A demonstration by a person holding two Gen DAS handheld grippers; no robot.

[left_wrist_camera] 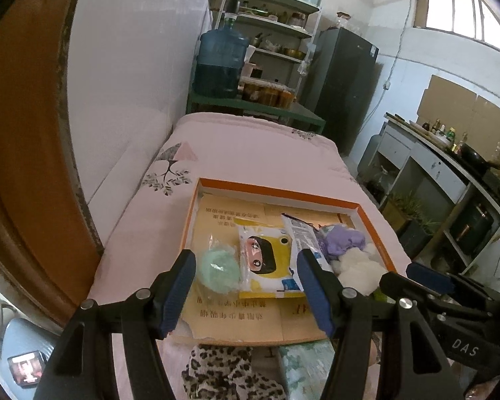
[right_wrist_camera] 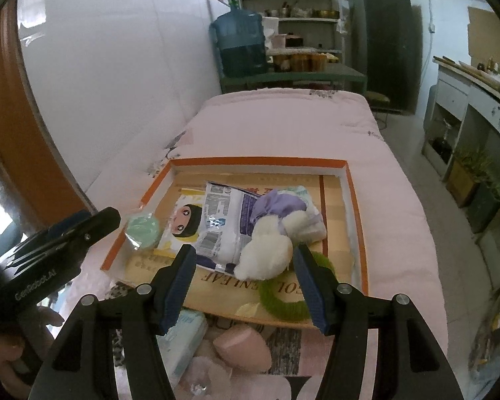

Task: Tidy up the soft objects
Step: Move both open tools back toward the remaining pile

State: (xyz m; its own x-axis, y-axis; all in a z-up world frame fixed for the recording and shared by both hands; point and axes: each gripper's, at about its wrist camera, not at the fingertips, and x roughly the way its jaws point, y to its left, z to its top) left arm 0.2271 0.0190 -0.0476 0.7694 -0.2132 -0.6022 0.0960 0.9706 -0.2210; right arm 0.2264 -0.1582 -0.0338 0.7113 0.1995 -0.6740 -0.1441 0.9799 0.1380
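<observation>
A shallow orange-rimmed box point(left_wrist_camera: 276, 190) point(right_wrist_camera: 256, 160) lies on the pink bed. In it are a wrapped mint-green puff point(left_wrist_camera: 216, 271) point(right_wrist_camera: 142, 228), a yellow cartoon wipes pack point(left_wrist_camera: 266, 263) point(right_wrist_camera: 183, 223), a silvery packet point(left_wrist_camera: 303, 236) point(right_wrist_camera: 223, 220), a purple soft piece point(left_wrist_camera: 343, 240) point(right_wrist_camera: 273, 206), a white plush point(left_wrist_camera: 356, 266) point(right_wrist_camera: 266, 253) and a green fuzzy ring point(right_wrist_camera: 283, 300). My left gripper point(left_wrist_camera: 246, 286) point(right_wrist_camera: 93, 221) hovers open above the box's near left side. My right gripper point(right_wrist_camera: 246, 283) point(left_wrist_camera: 413, 276) hangs open over the near right side. Neither holds anything.
In front of the box lie a leopard-print cloth point(left_wrist_camera: 216, 366), a pale tissue pack point(left_wrist_camera: 306, 363) point(right_wrist_camera: 183, 336) and a pink sponge point(right_wrist_camera: 243, 350). A white wall point(left_wrist_camera: 133, 83) runs along the bed's left. A water jug point(left_wrist_camera: 221, 63), shelves and a fridge point(left_wrist_camera: 343, 83) stand beyond.
</observation>
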